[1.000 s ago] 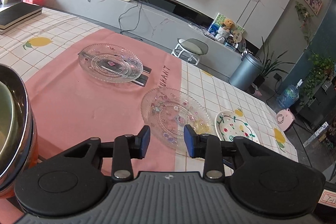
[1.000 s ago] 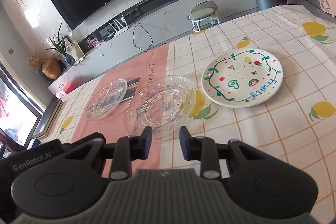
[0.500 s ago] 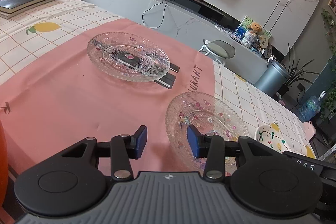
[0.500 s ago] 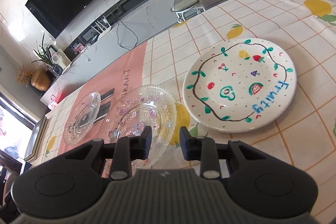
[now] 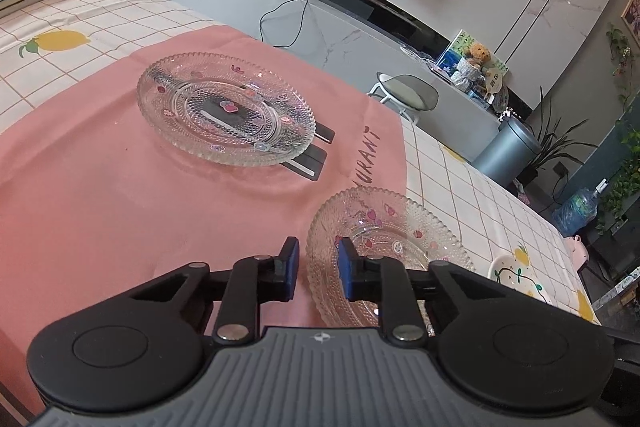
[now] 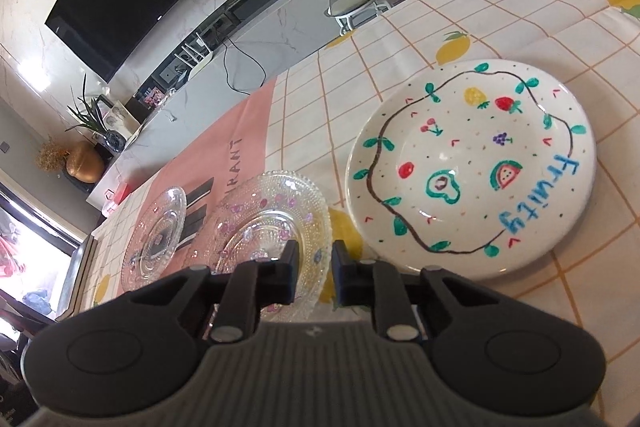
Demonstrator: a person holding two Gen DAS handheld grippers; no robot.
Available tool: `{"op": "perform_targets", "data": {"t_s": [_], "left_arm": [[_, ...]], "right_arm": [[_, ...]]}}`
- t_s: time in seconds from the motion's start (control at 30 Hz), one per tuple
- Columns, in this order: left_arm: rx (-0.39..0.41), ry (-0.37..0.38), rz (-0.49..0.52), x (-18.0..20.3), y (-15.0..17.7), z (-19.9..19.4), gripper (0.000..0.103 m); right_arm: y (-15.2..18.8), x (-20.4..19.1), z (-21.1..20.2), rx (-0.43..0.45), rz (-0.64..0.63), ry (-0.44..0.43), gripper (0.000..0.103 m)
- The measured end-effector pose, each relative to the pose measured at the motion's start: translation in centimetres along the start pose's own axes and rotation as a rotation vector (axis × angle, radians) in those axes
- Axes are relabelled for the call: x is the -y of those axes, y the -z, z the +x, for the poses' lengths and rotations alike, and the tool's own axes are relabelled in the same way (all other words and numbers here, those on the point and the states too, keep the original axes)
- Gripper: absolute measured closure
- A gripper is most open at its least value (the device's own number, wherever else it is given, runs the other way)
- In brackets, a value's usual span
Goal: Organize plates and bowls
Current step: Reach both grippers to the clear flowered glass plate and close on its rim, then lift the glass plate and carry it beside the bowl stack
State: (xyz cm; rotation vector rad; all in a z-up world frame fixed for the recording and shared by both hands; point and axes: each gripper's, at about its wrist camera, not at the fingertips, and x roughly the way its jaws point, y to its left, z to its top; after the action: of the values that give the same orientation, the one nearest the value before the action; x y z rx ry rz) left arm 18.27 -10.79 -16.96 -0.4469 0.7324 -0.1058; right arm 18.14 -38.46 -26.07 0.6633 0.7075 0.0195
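Left wrist view: the left gripper point(image 5: 316, 269) has closed in on the near glass plate point(image 5: 384, 247) on the bench, jaws parted astride its rim; the right gripper point(image 6: 312, 275) hovers unclenched, empty.

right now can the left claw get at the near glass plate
Probably yes. The left claw is open, with the rim of the near glass plate right at its fingertips and nothing between them. The far glass plate and the white plate sit clear of that path.
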Motion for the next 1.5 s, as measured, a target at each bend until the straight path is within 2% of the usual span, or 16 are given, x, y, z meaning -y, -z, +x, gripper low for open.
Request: {"op": "perform_targets", "data": {"t_s": [0.03,0.13,0.57,0.97,1.23,1.5], "left_arm": [[-0.004,-0.003,0.004,0.0,0.0,0.1,0.089],[0.0,-0.006,0.008,0.0,0.0,0.0,0.09],[-0.009,0.003,0.009,0.2,-0.5,-1.7,0.093],[-0.006,0.03,-0.004,0.4,0.3,-5.8,0.094],[-0.005,0.052,0.004,-0.3,1.9,-9.6,0.094],[-0.031,0.059,0.004,-1.4,3.8,-11.8,0.094]], "right_arm": [[0.0,0.1,0.0,0.002,0.003,0.001,0.094],[0.0,0.4,-0.1,0.003,0.014,-0.003,0.097],[-0.1,0.2,-1.4,-0.002,0.018,-0.012,0.097],[1.1,-0.1,-5.6,-0.007,0.026,-0.021,0.097],[4.0,0.0,-9.6,-0.017,0.05,-0.038,0.097],[7.6,0.3,-12.6,-0.071,0.093,-0.02,0.096]]}}
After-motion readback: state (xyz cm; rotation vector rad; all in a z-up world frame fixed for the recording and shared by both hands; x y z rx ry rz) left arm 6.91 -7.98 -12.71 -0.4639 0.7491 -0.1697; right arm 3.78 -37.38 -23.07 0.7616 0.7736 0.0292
